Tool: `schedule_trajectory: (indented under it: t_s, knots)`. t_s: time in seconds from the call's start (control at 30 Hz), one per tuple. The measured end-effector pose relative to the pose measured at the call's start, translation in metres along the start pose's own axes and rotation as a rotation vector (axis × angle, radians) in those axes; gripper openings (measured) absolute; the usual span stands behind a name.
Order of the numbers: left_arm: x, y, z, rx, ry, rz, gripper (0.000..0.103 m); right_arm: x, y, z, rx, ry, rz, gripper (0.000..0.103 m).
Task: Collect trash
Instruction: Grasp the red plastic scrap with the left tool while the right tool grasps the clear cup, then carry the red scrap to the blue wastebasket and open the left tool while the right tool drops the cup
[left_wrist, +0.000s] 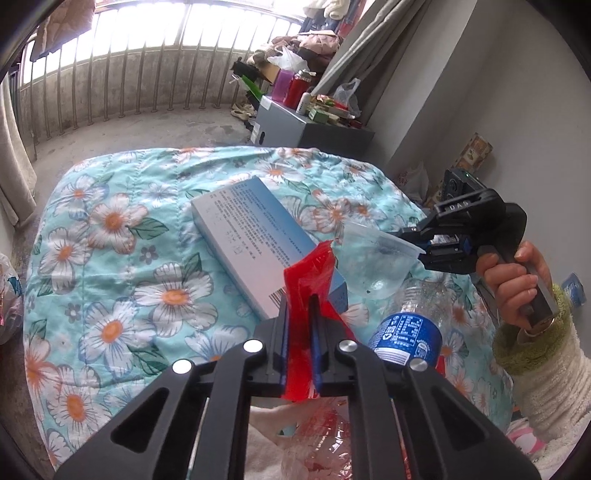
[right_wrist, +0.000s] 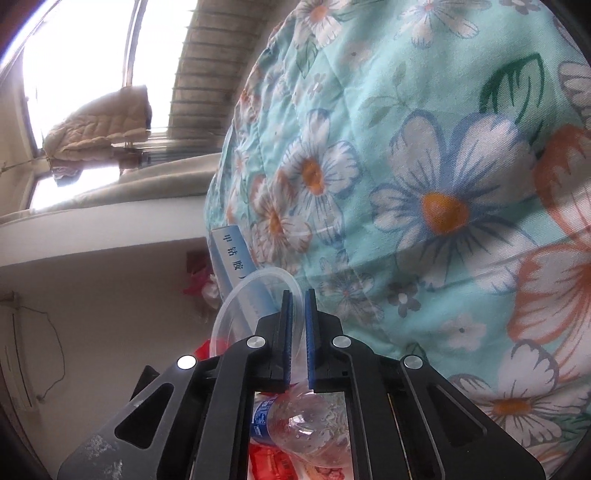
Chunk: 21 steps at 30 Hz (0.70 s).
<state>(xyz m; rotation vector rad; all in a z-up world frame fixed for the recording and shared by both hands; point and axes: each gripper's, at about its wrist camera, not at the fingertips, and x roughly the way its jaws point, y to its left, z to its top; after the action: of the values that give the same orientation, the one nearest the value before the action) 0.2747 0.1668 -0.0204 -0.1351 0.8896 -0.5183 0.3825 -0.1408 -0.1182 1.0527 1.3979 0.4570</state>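
My left gripper (left_wrist: 300, 299) is shut on the edge of a red plastic bag (left_wrist: 308, 280), held above a floral quilt (left_wrist: 110, 229). My right gripper (left_wrist: 424, 253) is shut on the rim of a clear plastic cup (left_wrist: 376, 258), held over the quilt; in the right wrist view the gripper (right_wrist: 298, 295) pinches the cup rim (right_wrist: 236, 299). A blue and white carton (left_wrist: 251, 243) lies on the quilt behind the bag, and its end shows in the right wrist view (right_wrist: 231, 254). An empty plastic bottle with a blue label (left_wrist: 410, 332) lies under the cup and also shows in the right wrist view (right_wrist: 306, 424).
A grey cabinet (left_wrist: 295, 125) loaded with bottles and boxes stands beyond the quilt by the wall. A railing (left_wrist: 129, 81) closes the far side. Curtains hang at left. More wrappers lie in the red bag's mouth (left_wrist: 321, 435).
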Motion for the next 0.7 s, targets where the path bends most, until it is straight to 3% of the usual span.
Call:
schedule_trajectory:
  t_s: [0.33, 0.7]
  knots:
    - [-0.050, -0.011, 0.004, -0.013, -0.163, 0.020, 0.009, -0.022, 0.022, -0.013, -0.044, -0.062, 0.096, 0.004]
    - [-0.122, -0.048, -0.007, -0.013, -0.334, 0.032, 0.009, -0.077, 0.044, -0.056, -0.134, -0.155, 0.115, 0.004]
